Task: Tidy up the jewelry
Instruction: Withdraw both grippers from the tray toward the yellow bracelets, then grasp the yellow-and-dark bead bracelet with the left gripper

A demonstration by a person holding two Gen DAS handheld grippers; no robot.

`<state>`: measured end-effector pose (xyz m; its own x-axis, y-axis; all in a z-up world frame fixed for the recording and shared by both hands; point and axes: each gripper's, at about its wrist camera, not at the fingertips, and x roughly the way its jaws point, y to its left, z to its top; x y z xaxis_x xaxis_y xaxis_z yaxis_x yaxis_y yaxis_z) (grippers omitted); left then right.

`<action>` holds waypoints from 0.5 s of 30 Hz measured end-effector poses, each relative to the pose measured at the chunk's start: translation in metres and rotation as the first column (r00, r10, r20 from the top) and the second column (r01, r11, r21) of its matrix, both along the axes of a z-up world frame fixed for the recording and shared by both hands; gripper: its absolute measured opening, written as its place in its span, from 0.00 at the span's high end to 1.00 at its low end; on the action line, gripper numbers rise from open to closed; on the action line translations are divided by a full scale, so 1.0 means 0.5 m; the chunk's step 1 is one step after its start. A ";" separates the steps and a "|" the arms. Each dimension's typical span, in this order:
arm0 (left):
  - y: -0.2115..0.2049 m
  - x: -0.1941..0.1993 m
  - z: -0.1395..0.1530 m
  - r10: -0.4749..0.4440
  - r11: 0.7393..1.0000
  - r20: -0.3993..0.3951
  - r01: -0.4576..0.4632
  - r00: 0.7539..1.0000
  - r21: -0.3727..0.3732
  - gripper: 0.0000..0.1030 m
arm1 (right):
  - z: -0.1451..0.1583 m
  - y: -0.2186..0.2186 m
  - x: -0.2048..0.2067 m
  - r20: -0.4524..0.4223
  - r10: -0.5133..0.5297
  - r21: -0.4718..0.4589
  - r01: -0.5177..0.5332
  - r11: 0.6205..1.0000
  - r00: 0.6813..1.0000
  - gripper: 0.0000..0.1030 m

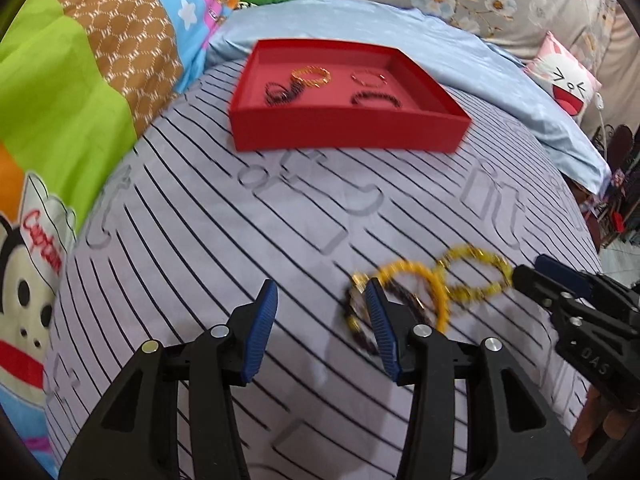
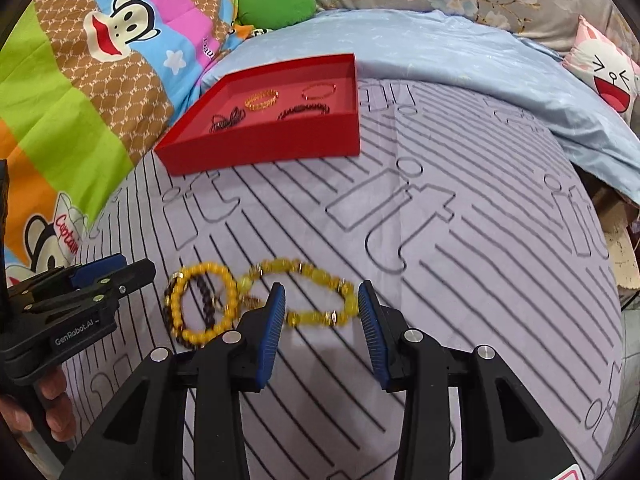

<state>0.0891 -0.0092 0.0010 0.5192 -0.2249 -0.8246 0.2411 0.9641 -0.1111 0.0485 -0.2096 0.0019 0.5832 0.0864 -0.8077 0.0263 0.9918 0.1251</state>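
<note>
Three beaded bracelets lie loose on the striped lilac bedsheet [image 2: 460, 240], clustered near both grippers: a round yellow bead bracelet [image 2: 208, 304], a dark brown bead bracelet [image 2: 206, 294] lying under and inside it, and a larger yellow-and-gold oval bracelet [image 2: 316, 276] touching the round one on its right.

Left gripper [image 1: 322, 326]: fingers [image 1: 264, 332] wide apart, nothing held. Its right finger sits in front of the dark/yellow pair in the left wrist view; contact cannot be told, motion blur there.

Right gripper [image 2: 322, 320]: fingers [image 2: 372, 332] wide apart, nothing held. They straddle the near edge of the oval bracelet; whether they touch the beads cannot be told.

Shallow red cardboard tray [image 1: 344, 128] sits farther back on the bed, well apart from the loose bracelets. Inside it are four pieces: a gold chain ring-shaped bracelet [image 1: 311, 76], a thin reddish-gold bangle [image 1: 368, 78], a dark bead bracelet [image 1: 376, 99] and a twisted dark bead strand [image 1: 282, 92] at the left.

Around the bed are a cartoon monkey quilt [image 1: 80, 80] on the left, a light blue sheet [image 2: 480, 52] behind the tray, a green plush cushion [image 2: 276, 2], and a pink-white face pillow [image 2: 608, 76] at the right.
</note>
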 end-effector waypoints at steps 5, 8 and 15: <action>-0.025 -0.036 -0.012 -0.036 0.999 -0.009 0.036 0.999 -0.011 0.58 | -0.020 -0.001 -0.023 -0.025 -0.007 0.010 0.008 1.000 1.000 0.64; -0.043 -0.036 -0.019 -0.052 0.999 -0.019 0.051 0.998 -0.014 0.58 | -0.024 -0.001 -0.029 -0.028 -0.007 0.013 0.008 1.000 1.000 0.64; -0.056 -0.016 -0.043 -0.038 0.999 -0.046 0.037 0.998 -0.012 0.66 | -0.023 0.002 -0.031 -0.026 -0.001 0.014 0.001 1.000 1.000 0.64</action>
<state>0.0813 -0.0371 -0.0204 0.4714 -0.2529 -0.8449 0.2716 0.9531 -0.1338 0.0329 -0.2085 -0.0097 0.5620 0.0973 -0.8214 0.0304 0.9899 0.1381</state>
